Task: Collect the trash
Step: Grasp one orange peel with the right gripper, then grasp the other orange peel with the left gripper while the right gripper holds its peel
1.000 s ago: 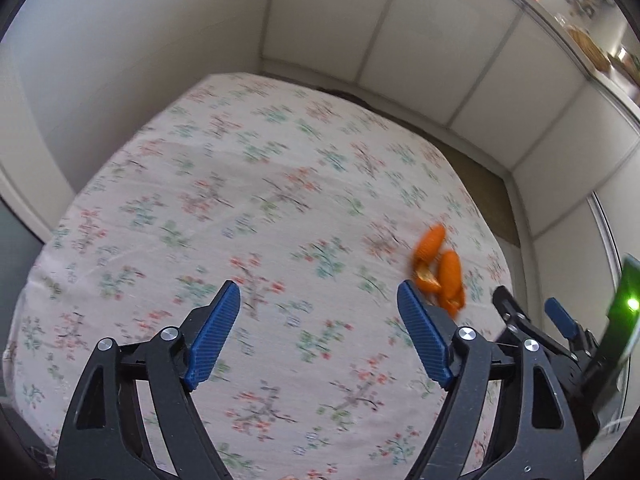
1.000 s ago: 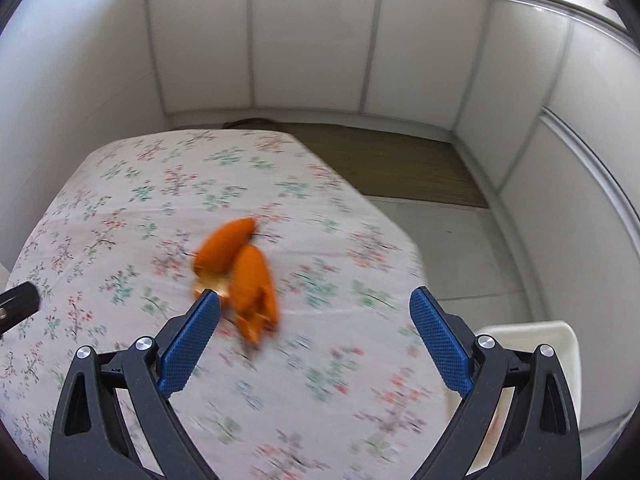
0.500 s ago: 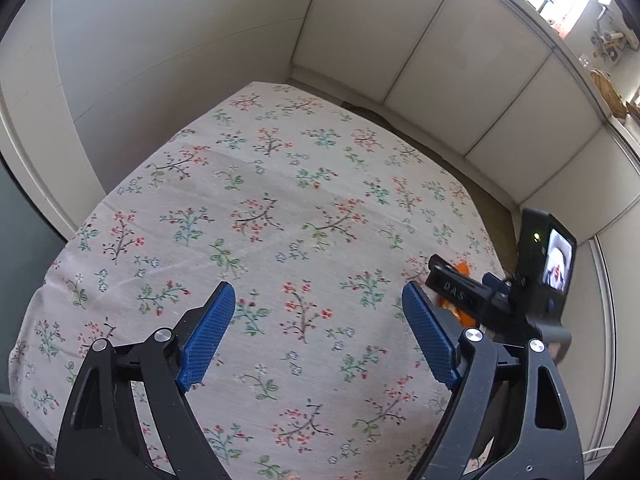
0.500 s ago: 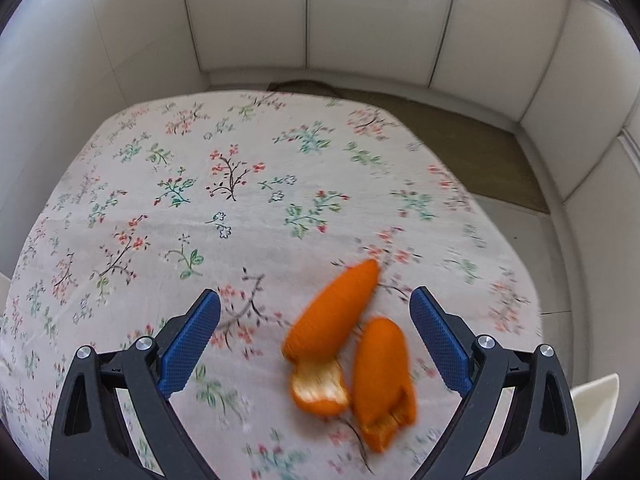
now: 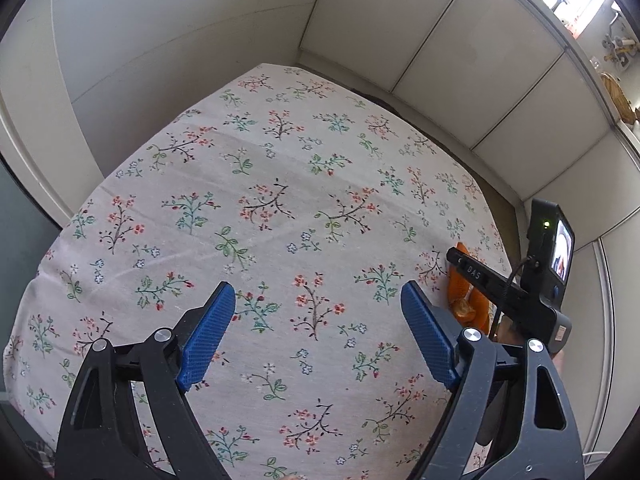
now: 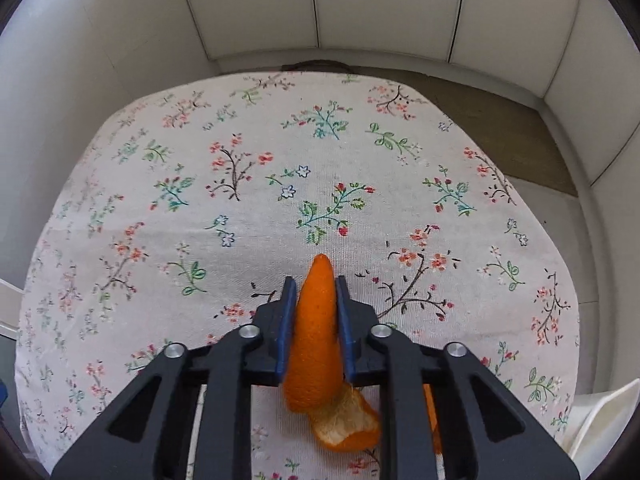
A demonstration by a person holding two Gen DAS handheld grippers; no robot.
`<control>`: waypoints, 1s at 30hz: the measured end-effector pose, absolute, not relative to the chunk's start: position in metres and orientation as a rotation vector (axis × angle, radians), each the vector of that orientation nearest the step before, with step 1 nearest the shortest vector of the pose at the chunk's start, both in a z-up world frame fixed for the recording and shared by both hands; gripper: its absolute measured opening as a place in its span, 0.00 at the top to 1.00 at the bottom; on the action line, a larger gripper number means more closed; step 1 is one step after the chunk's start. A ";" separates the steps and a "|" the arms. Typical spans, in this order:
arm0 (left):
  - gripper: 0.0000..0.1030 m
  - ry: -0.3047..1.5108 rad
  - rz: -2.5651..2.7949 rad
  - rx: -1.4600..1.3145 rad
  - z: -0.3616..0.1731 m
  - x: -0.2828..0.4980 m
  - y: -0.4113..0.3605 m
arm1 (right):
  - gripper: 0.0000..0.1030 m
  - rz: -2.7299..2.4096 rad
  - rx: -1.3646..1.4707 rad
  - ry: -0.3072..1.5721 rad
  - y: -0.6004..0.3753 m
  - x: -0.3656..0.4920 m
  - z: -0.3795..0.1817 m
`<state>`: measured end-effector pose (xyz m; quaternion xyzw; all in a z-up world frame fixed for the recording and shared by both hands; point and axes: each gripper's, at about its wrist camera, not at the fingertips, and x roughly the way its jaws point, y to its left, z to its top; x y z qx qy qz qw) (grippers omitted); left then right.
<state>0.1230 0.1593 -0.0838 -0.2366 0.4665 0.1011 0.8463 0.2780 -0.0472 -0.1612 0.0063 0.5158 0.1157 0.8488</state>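
An orange peel point(image 6: 316, 332) lies on the floral tablecloth point(image 6: 320, 184). My right gripper point(image 6: 316, 286) is shut on one long strip of it, with the blue pads on both sides. A curled piece with white pith point(image 6: 344, 424) hangs below the strip. In the left wrist view the peel point(image 5: 466, 288) shows at the table's right edge, partly hidden by the right gripper's body point(image 5: 512, 288). My left gripper point(image 5: 318, 312) is open and empty above the cloth, to the left of the peel.
The table point(image 5: 280, 184) stands in a corner of white panelled walls point(image 6: 380, 4). A white bin or container edge point(image 6: 600, 420) shows at the lower right beside the table. Brown floor point(image 6: 500, 128) lies beyond the far right edge.
My right gripper moved forward over the peel and closed on its long strip. My left gripper stayed open and shifted slightly.
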 end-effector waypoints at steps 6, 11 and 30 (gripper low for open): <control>0.24 0.988 0.195 -0.496 -0.084 0.126 0.148 | 0.88 0.265 0.026 1.033 -0.055 0.264 -0.139; 0.24 0.988 0.180 -0.492 -0.084 0.131 0.133 | 0.88 0.293 0.063 0.973 -0.069 0.245 -0.111; 0.24 1.012 0.013 -0.365 -0.104 0.182 0.016 | 0.88 0.282 0.236 0.891 -0.198 0.132 -0.074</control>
